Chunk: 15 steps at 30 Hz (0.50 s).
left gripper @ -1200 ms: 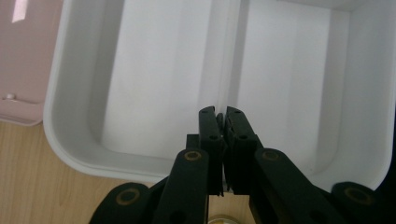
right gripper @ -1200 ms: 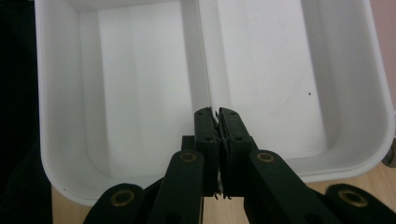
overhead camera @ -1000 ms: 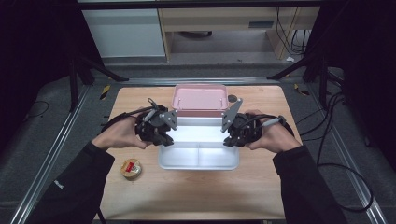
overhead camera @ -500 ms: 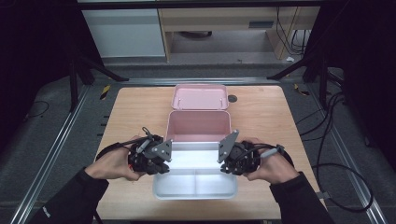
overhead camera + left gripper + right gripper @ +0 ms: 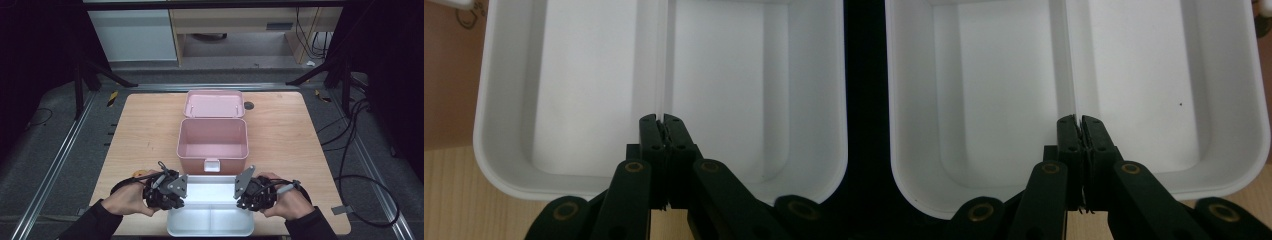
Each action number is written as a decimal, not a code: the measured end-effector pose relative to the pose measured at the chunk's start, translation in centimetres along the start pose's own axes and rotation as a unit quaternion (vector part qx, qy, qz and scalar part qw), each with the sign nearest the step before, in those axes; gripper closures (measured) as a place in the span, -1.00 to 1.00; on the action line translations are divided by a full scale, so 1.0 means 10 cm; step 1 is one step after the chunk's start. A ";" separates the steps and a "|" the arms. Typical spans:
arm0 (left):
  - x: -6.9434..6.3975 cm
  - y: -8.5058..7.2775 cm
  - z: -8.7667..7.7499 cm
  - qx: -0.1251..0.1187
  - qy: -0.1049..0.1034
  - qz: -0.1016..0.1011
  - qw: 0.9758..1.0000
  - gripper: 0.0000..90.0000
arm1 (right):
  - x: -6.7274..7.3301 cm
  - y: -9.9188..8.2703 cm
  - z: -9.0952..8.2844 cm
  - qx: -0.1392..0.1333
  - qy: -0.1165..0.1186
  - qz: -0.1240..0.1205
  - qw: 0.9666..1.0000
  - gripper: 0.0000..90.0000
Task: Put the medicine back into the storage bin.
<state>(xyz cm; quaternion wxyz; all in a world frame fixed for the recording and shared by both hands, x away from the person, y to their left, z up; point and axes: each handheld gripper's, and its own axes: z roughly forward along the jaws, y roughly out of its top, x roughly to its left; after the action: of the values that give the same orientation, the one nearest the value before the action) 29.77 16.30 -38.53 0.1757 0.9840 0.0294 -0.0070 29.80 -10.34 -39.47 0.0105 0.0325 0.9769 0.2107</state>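
A white tray (image 5: 210, 220) with two compartments lies near the table's front edge, just in front of the open pink box (image 5: 213, 145). My left gripper (image 5: 179, 192) is shut on the tray's left end wall, and my right gripper (image 5: 244, 192) is shut on its right end wall. In the left gripper view the black jaws (image 5: 661, 120) pinch the rim where the middle divider meets it, with the empty tray (image 5: 584, 90) beyond. The right gripper view shows the same grip (image 5: 1078, 120) on the tray (image 5: 998, 90). I cannot tell whether the tray rests on the table.
The pink box's lid (image 5: 215, 104) lies open behind it. A small dark hole (image 5: 248, 105) marks the wooden table (image 5: 285, 145) beside the lid. Metal rails run along both sides of the table, with cables on the floor at the right.
Both hands have carried the white tray down and towards the person, from over the pink box to the table's front edge. The jaws have stayed shut on it throughout.
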 end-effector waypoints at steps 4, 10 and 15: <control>0.09 -0.06 0.20 0.004 -0.004 -0.007 1.000 0.97 | -0.04 -0.06 0.18 0.008 0.002 0.006 1.000 0.96; 0.23 -0.14 0.51 0.008 -0.006 -0.016 1.000 0.96 | -0.17 -0.15 0.46 0.019 0.005 0.022 1.000 0.94; 0.35 -0.19 0.64 0.005 -0.007 -0.029 1.000 0.95 | -0.27 -0.20 0.58 0.021 0.004 0.027 0.999 0.94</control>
<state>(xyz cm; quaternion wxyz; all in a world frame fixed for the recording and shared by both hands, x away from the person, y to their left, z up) 33.15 16.06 -45.24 0.1710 0.9835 0.0562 -0.0189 32.56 -9.95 -45.58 0.0006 0.0579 0.9801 0.1900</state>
